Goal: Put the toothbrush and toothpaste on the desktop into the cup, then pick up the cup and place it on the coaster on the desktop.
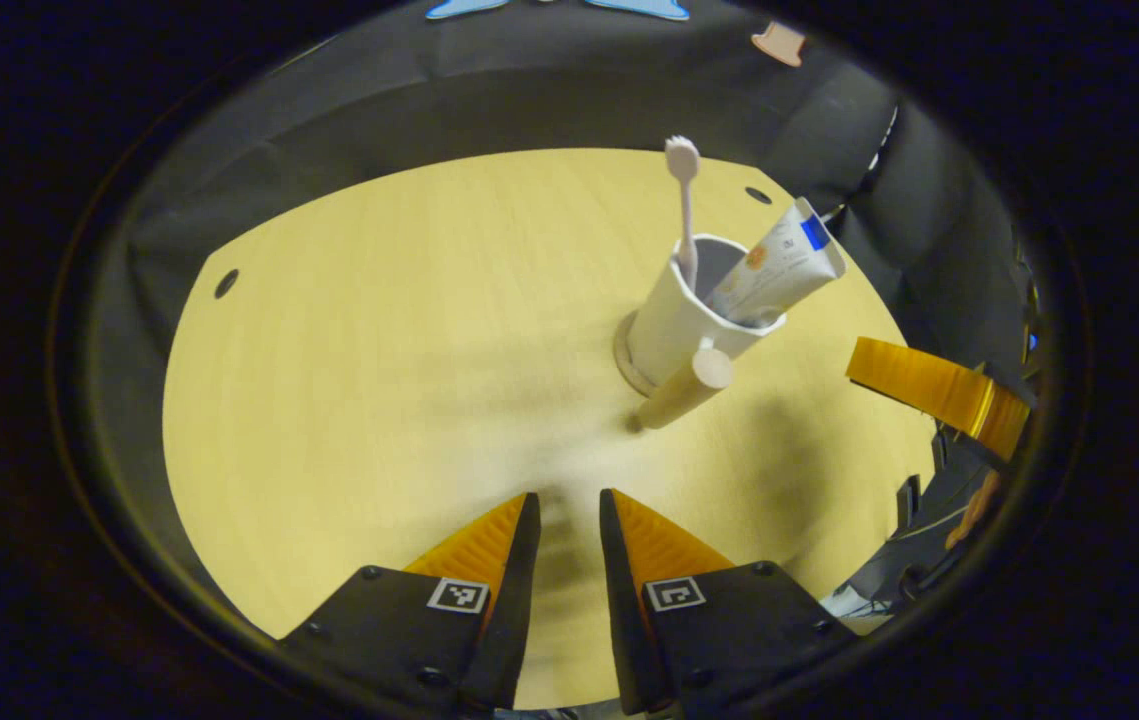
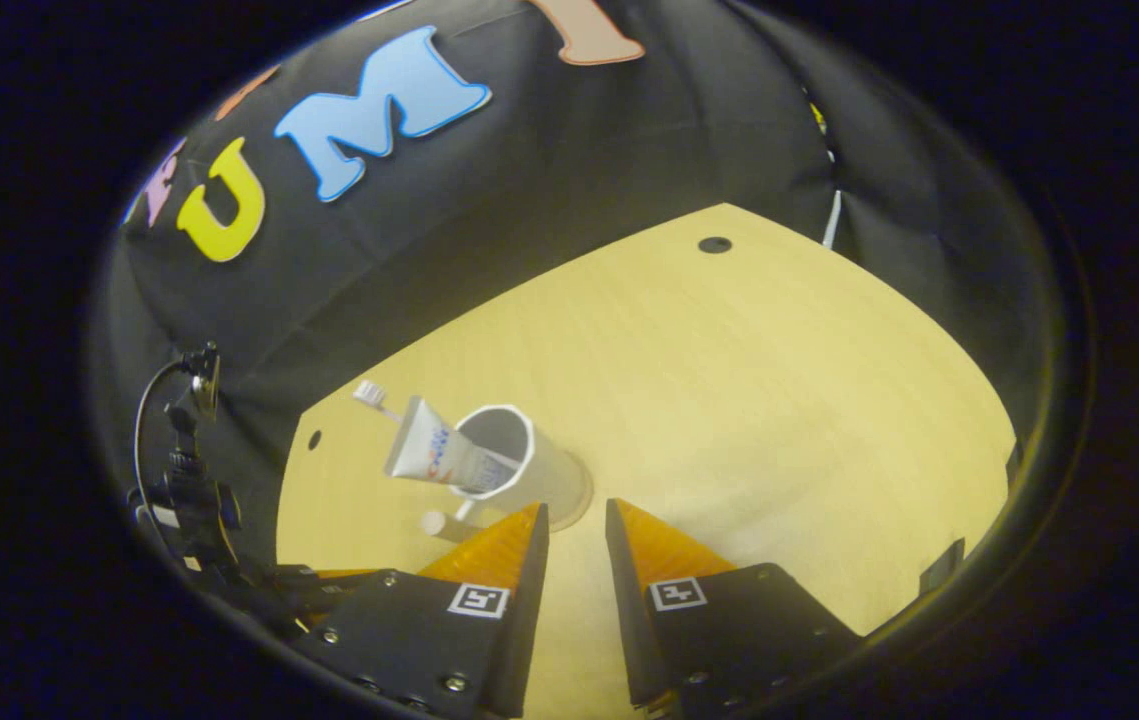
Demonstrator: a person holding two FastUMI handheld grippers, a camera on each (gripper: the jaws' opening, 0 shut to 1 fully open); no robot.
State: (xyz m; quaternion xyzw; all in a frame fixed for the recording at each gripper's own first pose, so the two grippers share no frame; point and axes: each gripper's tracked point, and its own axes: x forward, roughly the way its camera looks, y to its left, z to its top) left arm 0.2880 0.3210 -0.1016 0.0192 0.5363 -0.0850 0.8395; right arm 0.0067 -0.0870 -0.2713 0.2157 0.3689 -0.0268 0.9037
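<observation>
Left gripper view looks down on the tabletop (image 1: 379, 380); the white cup (image 1: 674, 325) stands on the round coaster (image 1: 626, 365), holding the toothbrush (image 1: 684, 200) (head up) and the toothpaste (image 1: 779, 265), which leans out to the right; a cylindrical handle (image 1: 687, 388) sticks out from the cup's near side; the left gripper (image 1: 569, 520) hangs near, its fingers narrowly apart with nothing between them; right gripper view shows the right gripper (image 2: 576, 530) likewise narrow and empty, just beside the cup.
</observation>
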